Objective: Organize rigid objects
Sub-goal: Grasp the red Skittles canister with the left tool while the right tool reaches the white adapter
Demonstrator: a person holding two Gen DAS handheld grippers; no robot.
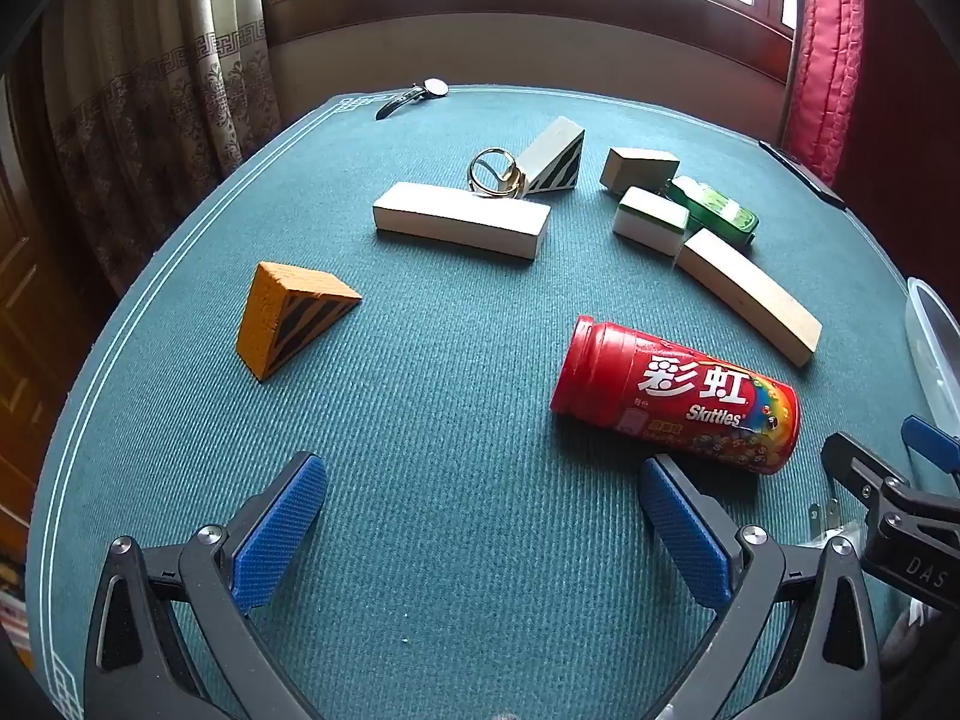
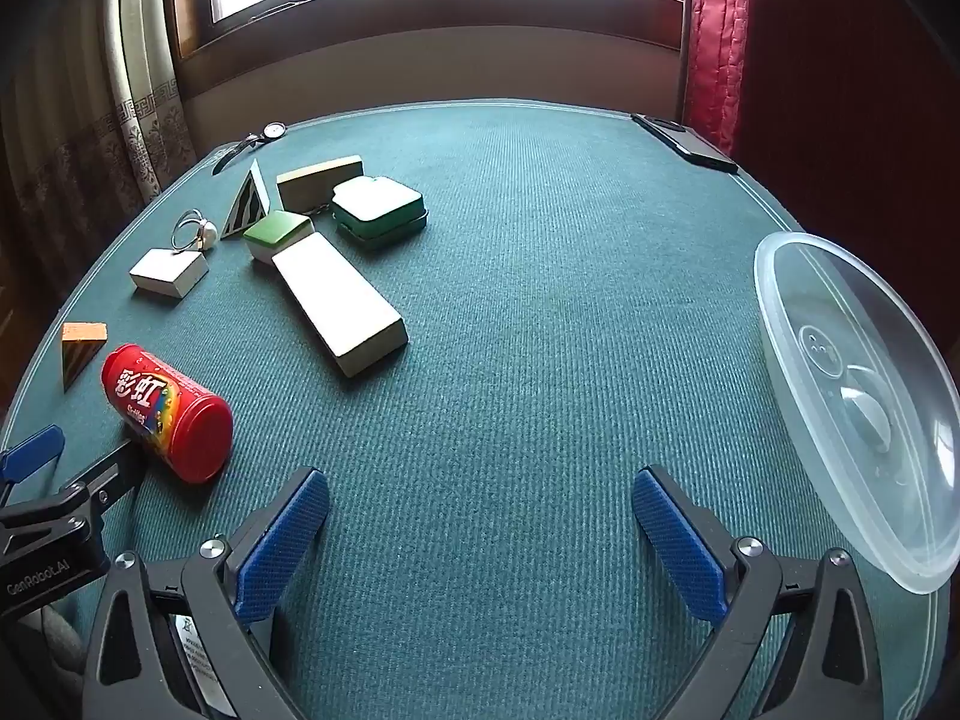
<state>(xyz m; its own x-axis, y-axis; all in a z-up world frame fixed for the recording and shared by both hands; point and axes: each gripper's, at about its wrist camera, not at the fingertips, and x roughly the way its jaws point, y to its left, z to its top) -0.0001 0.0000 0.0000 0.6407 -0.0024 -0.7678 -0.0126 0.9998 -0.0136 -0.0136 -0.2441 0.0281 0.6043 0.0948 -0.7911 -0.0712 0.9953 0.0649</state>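
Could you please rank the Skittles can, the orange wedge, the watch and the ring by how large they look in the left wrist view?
1. Skittles can
2. Orange wedge, though both sit nearer the camera
3. Ring and watch: too alike to rank

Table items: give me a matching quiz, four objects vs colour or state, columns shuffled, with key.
Things:
1. Skittles can
2. wedge
3. tub
4. watch

Descriptions:
A. clear plastic, at the table's right edge
B. red, lying on its side
C. at the far edge, strap stretched out
D. orange, with black stripes on one face

Pairs: 1-B, 2-D, 3-A, 4-C
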